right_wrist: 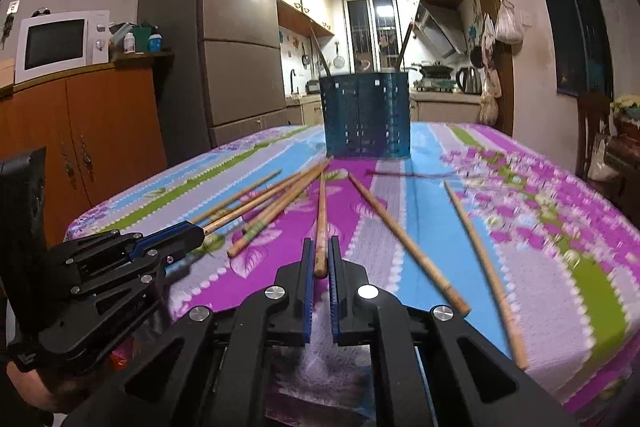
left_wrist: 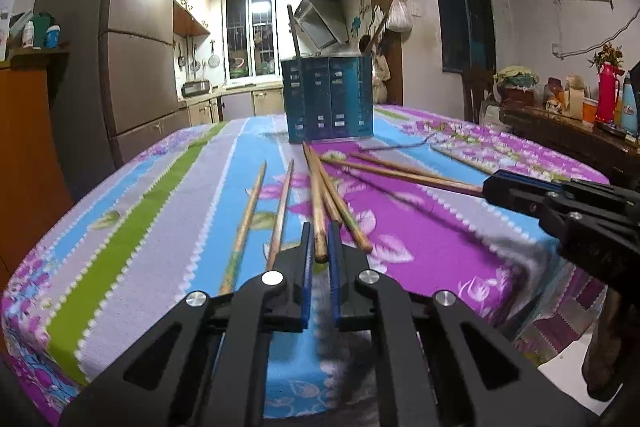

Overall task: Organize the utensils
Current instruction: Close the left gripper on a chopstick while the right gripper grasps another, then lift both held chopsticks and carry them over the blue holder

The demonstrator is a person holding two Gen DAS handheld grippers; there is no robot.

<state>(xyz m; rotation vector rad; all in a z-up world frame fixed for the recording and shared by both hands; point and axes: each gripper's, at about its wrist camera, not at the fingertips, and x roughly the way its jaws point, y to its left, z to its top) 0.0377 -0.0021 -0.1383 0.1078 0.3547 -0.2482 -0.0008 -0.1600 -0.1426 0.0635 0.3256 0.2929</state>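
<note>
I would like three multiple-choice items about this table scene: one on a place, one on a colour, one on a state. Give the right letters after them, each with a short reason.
1. Where does the utensil holder stand?
A. at the far middle of the table, beyond the chopsticks
B. on the floor
C. on the microwave

2. What colour is the utensil holder?
A. red
B. blue-teal
C. white

3. What is the state of the left gripper?
A. wide open over bare cloth
B. closed on a spoon
C. closed on the end of a wooden chopstick

Answers:
1 A: the utensil holder stands upright on the table behind the scattered chopsticks.
2 B: its perforated wall is blue-teal in both views.
3 C: the left gripper has its jaws closed on a chopstick.
</note>
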